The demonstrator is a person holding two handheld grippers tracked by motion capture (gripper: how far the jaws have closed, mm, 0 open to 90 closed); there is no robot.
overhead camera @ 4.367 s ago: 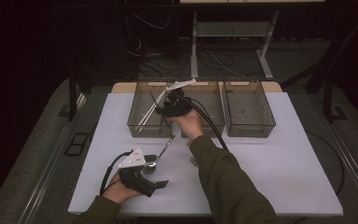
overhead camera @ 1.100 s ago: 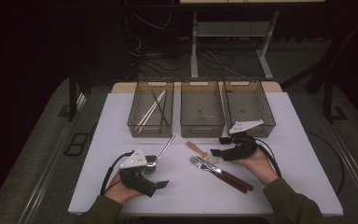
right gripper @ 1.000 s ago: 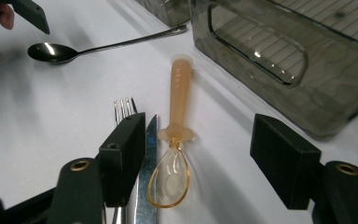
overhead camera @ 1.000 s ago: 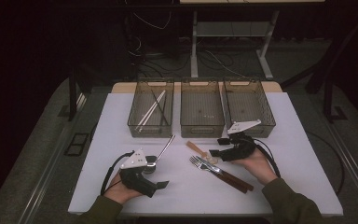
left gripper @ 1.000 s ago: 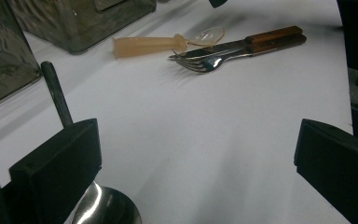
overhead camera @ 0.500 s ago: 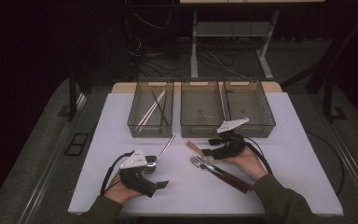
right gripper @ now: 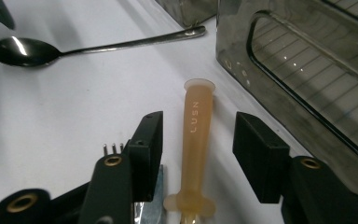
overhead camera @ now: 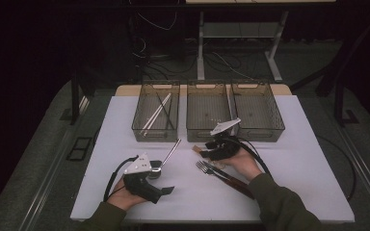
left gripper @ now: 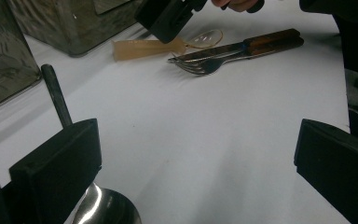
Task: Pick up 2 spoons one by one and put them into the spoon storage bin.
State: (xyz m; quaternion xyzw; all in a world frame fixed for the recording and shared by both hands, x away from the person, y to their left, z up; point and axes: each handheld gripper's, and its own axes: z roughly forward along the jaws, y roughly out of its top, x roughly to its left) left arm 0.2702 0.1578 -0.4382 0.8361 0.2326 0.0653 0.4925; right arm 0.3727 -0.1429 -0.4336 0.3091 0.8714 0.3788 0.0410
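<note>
An amber plastic utensil handle (right gripper: pixel 196 116) lies on the white table beside the middle bin (right gripper: pixel 307 65). My right gripper (right gripper: pixel 198 135) is open, one jaw on each side of the handle and neither touching it; from above, the right gripper (overhead camera: pixel 207 153) sits over the handle (overhead camera: pixel 197 149). A fork (overhead camera: pixel 207 169) and a wood-handled knife (overhead camera: pixel 233 182) lie under that hand. My left gripper (overhead camera: pixel 163 184) rests open near the front edge, with the bowl of the metal spoon (left gripper: pixel 105 210) beside its left jaw. The left gripper (left gripper: pixel 196 158) holds nothing.
Three clear bins stand in a row at the back: the left bin (overhead camera: pixel 142 126) holds chopsticks, the middle bin (overhead camera: pixel 208 132) and right bin (overhead camera: pixel 270 126) look bare. Cables trail from both grippers. White table surface (overhead camera: pixel 298 168) stretches to the right.
My right gripper has travelled from the left bin to the right side of the table, then leftward to straddle the amber handle. The left gripper has stayed put.
</note>
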